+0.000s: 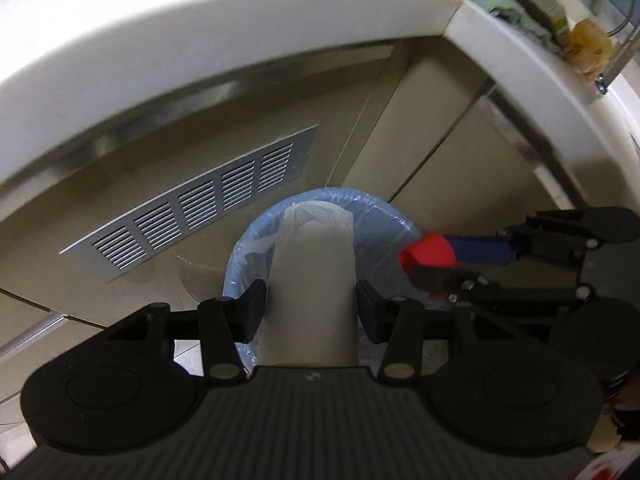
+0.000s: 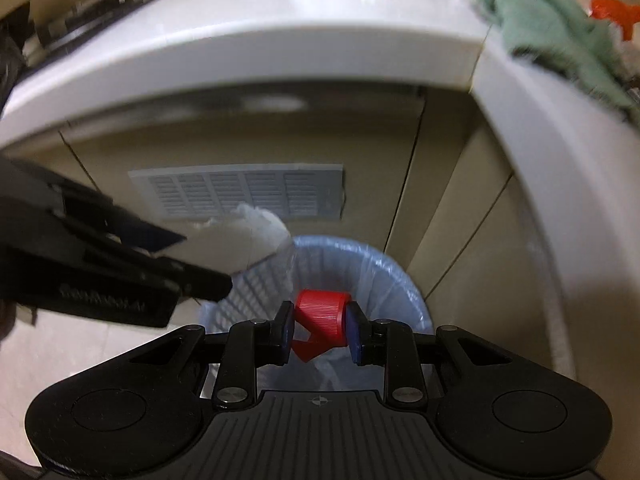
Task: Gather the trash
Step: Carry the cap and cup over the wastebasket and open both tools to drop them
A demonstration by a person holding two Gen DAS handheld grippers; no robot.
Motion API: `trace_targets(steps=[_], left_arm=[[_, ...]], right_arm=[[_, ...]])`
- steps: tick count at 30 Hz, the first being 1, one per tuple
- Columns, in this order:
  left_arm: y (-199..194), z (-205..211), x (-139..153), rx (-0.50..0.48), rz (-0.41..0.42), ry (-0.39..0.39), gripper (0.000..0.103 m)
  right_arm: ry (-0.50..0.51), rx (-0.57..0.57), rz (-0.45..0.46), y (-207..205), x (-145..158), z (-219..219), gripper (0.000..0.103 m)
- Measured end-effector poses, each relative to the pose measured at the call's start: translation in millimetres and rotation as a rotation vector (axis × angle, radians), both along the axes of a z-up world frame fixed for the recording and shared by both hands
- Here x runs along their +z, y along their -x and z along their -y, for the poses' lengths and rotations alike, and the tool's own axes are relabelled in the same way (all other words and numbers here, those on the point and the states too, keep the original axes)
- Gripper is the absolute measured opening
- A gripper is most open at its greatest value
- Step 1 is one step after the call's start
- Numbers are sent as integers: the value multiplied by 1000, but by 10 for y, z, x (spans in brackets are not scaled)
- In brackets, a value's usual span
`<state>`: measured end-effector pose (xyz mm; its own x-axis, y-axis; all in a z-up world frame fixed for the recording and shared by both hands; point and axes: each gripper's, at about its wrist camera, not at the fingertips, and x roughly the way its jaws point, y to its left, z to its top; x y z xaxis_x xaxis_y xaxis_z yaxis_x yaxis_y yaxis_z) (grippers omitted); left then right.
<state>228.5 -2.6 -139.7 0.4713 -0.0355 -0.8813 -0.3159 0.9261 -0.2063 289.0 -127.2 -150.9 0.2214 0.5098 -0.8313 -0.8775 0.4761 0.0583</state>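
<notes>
My left gripper is shut on a pale cardboard tube with crumpled white paper at its far end, held over a blue bin lined with a clear bag. My right gripper is shut on a red bottle cap, held above the same blue bin. In the left wrist view the right gripper with the red cap comes in from the right over the bin's rim. In the right wrist view the left gripper and its tube come in from the left.
The bin stands on the floor against beige cabinet doors with a grey vent grille. A white countertop overhangs above, carrying a green cloth, an orange sprayer and clutter at the back.
</notes>
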Motion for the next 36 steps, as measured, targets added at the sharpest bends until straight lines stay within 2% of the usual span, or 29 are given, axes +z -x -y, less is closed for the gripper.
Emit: trace_targets(steps=[13, 25, 28, 36], left_arm=[[-252, 12, -335, 29, -78, 42, 45], [-323, 46, -435, 32, -97, 52, 45], [-318, 46, -432, 36, -92, 46, 53], [-245, -13, -408, 51, -96, 28, 53]], right_arm=[[92, 12, -27, -146, -441, -101, 28], [114, -6, -44, -187, -553, -98, 28], [115, -9, -46, -183, -564, -108, 28], [114, -9, -52, -176, -573, -111, 28]])
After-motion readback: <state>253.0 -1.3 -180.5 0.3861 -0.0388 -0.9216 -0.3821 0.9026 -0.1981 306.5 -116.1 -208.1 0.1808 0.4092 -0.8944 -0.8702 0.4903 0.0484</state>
